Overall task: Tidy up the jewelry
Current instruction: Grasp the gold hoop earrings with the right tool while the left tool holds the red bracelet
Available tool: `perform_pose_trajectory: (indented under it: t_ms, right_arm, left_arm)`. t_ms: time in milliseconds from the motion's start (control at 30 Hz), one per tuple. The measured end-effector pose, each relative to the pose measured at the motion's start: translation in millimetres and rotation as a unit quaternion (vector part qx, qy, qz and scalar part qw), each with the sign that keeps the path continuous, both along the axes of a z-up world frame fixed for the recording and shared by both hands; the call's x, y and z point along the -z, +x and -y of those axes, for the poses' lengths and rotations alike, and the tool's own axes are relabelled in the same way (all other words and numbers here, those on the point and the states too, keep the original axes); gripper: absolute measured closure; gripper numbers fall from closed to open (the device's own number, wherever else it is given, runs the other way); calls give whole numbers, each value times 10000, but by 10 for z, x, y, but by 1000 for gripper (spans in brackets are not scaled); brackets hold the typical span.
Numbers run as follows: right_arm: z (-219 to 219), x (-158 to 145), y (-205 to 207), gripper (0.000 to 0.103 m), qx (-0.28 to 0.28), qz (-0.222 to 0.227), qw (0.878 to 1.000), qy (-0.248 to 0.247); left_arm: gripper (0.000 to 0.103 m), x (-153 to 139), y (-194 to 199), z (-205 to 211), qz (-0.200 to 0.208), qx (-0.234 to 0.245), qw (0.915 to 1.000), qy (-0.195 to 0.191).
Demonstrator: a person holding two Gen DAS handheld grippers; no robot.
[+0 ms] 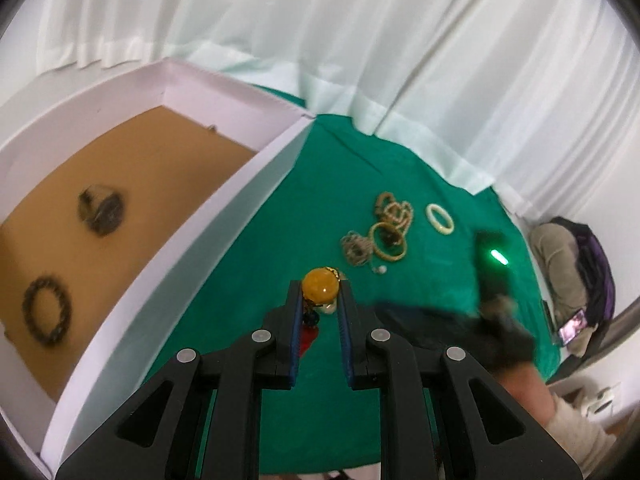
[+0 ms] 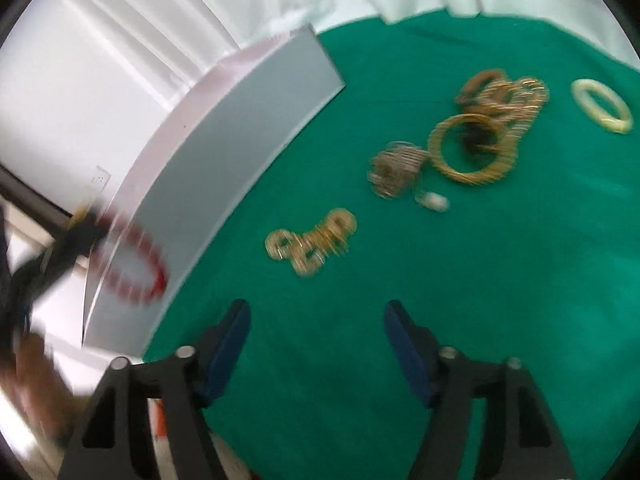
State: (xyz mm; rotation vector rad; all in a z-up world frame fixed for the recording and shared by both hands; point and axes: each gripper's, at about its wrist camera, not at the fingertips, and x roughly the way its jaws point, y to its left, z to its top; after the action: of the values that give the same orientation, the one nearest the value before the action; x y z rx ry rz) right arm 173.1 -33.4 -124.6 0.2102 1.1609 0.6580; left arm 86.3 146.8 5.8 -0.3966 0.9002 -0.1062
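This looks like a makeshift recording corner in a room rather than a lived-in home space: white curtains [image 1: 360, 20] hang all around as a backdrop, a bench is draped in green cloth [image 1: 400, 168], and beyond its edge lie a heap of bags or clothing [image 1: 576, 264] and a lit phone [image 1: 573, 326].

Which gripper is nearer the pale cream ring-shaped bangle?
Right. The right gripper hovers open over the green cloth short of the pale cream bangle; the left gripper is farther, beside the white box.
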Motion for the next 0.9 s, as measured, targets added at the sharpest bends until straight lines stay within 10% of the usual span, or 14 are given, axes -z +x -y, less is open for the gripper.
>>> perform_pose_trajectory:
  t_ms: [167,300,900]
  right_arm:
    - [-540,90,248,53,85,247,9972,-703]
    - [-641,117,340,101,344,518,9917,-1124]
    - [-155,-1019,191,101,-111,913,9957,-62]
  left_arm:
    - [88,57,-106,-158,-37,-140,9999,-53]
    - [88,72,-166,-250,-51,-210,9997,-115]
    - [88,-159,-267,-461,-69,-416,9983,-410]
